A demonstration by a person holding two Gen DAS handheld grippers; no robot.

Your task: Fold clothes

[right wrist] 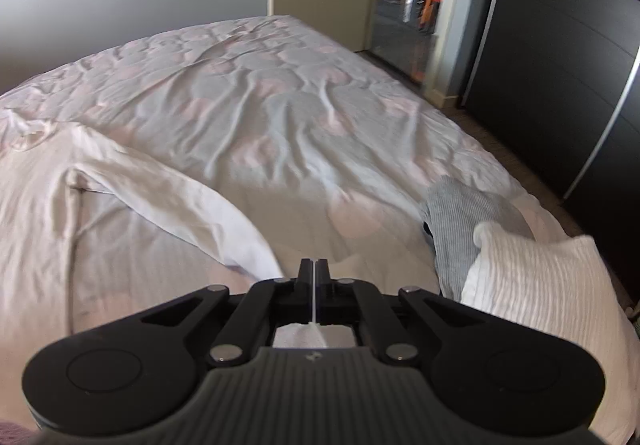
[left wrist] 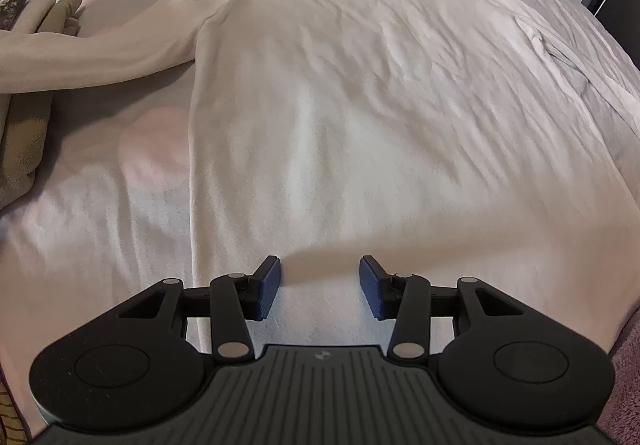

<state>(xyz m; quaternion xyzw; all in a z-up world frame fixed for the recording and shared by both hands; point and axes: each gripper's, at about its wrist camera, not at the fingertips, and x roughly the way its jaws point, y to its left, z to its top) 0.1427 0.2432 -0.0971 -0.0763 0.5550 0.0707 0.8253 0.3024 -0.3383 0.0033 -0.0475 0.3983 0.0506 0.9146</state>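
Observation:
A white long-sleeved top lies flat on the bed, collar at the far end, one sleeve stretched to the left. My left gripper is open, its blue pads low over the hem near the garment's left edge. In the right wrist view the same top lies at the left with its other sleeve running toward my right gripper. That gripper is shut on a thin white edge of the sleeve cloth, which shows between the fingers.
The bed sheet is pale with pink circles and wrinkled. Beige clothes are piled at the left edge. A striped grey garment and a white ribbed garment lie at the right. A dark wardrobe and a doorway stand beyond.

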